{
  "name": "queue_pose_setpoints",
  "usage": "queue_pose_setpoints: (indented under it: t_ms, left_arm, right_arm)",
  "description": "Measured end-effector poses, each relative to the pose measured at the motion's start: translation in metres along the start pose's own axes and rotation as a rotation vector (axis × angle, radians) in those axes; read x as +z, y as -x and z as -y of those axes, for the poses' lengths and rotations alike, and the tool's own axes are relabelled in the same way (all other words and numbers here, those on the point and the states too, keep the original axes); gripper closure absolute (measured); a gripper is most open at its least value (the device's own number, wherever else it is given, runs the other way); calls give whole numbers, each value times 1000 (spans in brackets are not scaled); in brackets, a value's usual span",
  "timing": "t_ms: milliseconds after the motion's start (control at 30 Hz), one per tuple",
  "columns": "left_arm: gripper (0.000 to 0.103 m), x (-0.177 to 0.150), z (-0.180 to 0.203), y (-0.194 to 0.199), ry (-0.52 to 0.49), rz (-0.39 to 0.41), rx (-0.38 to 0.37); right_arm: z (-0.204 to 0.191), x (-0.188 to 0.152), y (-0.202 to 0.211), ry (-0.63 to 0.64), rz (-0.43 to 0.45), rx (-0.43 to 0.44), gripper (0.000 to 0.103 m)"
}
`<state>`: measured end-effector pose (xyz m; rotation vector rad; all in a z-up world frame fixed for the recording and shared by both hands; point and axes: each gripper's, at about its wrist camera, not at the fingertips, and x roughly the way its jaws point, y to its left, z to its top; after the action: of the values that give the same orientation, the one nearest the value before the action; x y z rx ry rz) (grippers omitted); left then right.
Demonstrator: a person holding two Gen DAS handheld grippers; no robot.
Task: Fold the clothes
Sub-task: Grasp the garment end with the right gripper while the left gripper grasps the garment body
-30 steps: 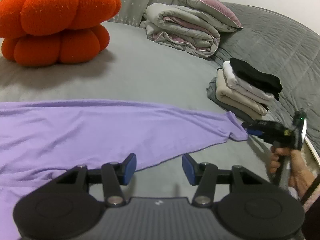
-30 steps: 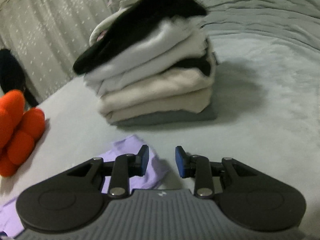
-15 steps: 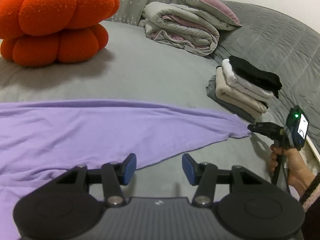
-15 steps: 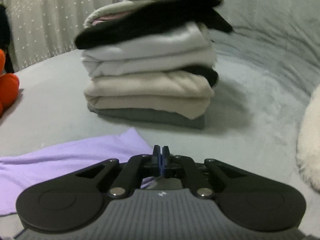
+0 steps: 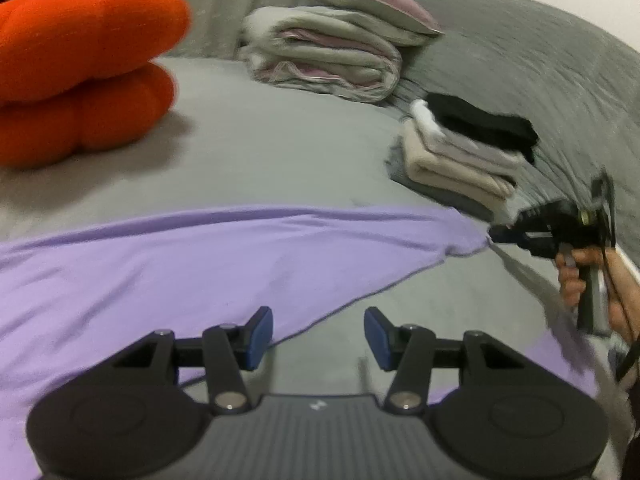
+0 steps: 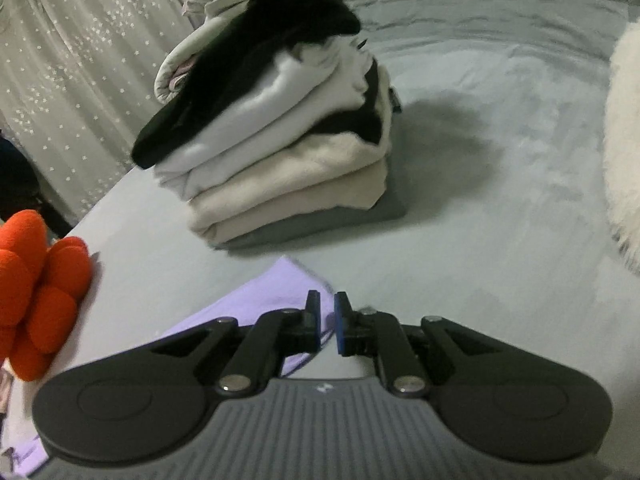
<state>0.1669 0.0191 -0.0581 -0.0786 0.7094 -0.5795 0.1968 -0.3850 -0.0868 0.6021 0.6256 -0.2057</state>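
A purple garment (image 5: 200, 264) lies spread flat on the grey bed (image 5: 280, 152), tapering to a corner at the right. My left gripper (image 5: 318, 336) hovers open over the garment's near edge, with nothing between its fingers. My right gripper (image 6: 327, 320) sits at that corner (image 6: 276, 292). Its jaws are opening, with a narrow gap showing between the blue pads and purple cloth under and behind them. In the left wrist view, the right gripper (image 5: 494, 236) touches the corner tip, held by a hand (image 5: 576, 280).
A stack of folded clothes (image 6: 288, 152), black on top, stands just beyond the corner. An orange pumpkin cushion (image 5: 80, 72) sits at the far left, and a folded duvet with a pillow (image 5: 328, 60) at the back. Something white and fluffy (image 6: 624, 140) lies at the right.
The right gripper went from open to shut at the garment's corner, and its jaws have now parted slightly. Both views have tilted. The left gripper stays open in place.
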Motion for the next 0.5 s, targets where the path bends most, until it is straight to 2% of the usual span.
queue_pose_setpoints:
  t_ms: [100, 233, 300, 367, 400, 433, 467, 500]
  left_arm:
    - [51, -3, 9, -18, -66, -1, 21]
    - [52, -6, 21, -37, -173, 11, 92]
    - [52, -7, 25, -40, -208, 20, 114]
    - [57, -9, 29, -41, -237, 26, 130]
    - [69, -11, 31, -40, -258, 29, 128]
    - [91, -12, 34, -40, -278, 31, 122]
    - [101, -13, 36, -39, -298, 31, 119]
    - [101, -12, 37, -38, -308, 36, 122]
  right_arm:
    - [-4, -6, -1, -12, -35, -2, 89]
    - [-1, -11, 0, -72, -56, 13, 90]
    - [1, -12, -1, -103, -53, 27, 85]
    - [0, -15, -2, -100, -33, 34, 82]
    - [-1, -17, -3, -92, -20, 36, 82]
    - [-3, -19, -4, -78, -6, 36, 83]
    - [-7, -20, -6, -49, 8, 29, 85]
    - [-10, -21, -7, -19, 17, 14, 100]
